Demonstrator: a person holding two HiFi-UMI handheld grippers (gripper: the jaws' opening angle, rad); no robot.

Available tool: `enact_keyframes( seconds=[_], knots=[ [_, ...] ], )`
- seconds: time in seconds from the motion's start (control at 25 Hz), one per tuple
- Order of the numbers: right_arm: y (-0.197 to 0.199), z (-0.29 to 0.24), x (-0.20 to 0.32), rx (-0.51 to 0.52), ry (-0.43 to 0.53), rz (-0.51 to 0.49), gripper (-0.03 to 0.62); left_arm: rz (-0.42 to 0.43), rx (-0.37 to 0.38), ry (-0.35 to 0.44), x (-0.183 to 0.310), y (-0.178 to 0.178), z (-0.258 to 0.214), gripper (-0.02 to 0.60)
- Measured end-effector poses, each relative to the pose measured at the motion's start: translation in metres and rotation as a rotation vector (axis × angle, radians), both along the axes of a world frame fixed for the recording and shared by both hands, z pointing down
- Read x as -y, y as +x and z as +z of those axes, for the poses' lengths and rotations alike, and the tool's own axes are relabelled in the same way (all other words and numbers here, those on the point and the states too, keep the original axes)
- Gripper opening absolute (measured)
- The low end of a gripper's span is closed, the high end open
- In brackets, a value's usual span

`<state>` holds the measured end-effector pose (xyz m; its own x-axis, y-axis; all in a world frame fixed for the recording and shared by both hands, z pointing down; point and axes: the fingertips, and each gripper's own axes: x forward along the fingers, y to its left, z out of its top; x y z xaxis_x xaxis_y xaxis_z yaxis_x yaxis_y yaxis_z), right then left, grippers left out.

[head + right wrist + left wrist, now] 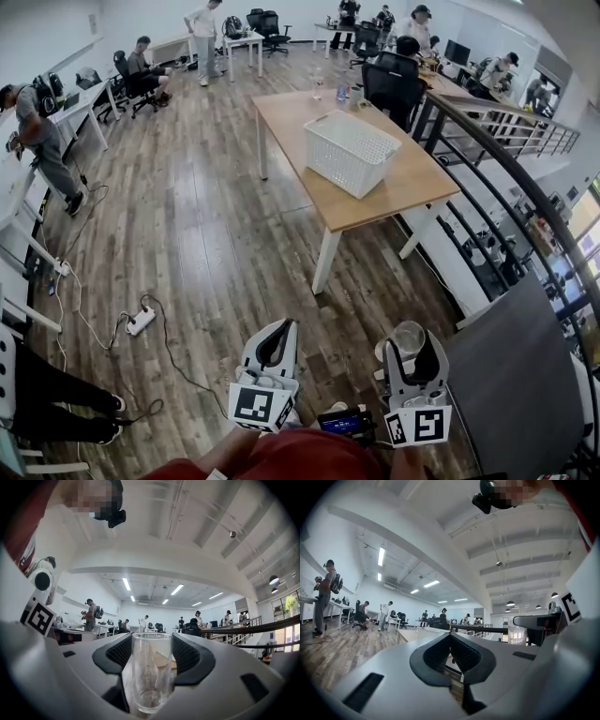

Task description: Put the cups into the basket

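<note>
Right gripper (151, 648): jaws clamped on one clear glass cup (150, 673), held upright.
Left gripper (451, 641): jaws together, nothing between them.
White basket (345, 164): on the wooden table (412, 183), 12 o'clock, well apart from the cup.
Step, as judged: carrying the cup.
Next: approach the table and lower the cup into the basket.

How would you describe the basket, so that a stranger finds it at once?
Find the long wooden table beside the black railing. In its middle stands the basket, white, rectangular, with latticed walls; it is far bigger than the small containers at the far end.
</note>
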<state>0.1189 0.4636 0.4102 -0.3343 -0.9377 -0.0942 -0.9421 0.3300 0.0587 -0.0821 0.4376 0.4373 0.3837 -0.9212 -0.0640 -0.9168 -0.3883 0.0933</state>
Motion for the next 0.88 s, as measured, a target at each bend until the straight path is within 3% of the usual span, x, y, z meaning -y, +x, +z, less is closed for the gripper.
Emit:
enact_keyframes(
  seconds=[0.24, 0.88],
  knots=[
    [-0.009, 0.003, 0.008, -0.001, -0.007, -0.003, 0.27, 0.014, 0.0, -0.032, 0.008, -0.005, 0.011, 0.007],
    [-0.021, -0.001, 0.093, 0.013, -0.004, -0.034, 0.268, 0.011, -0.006, -0.034, 0.084, -0.008, 0.006, 0.007]
  ],
)
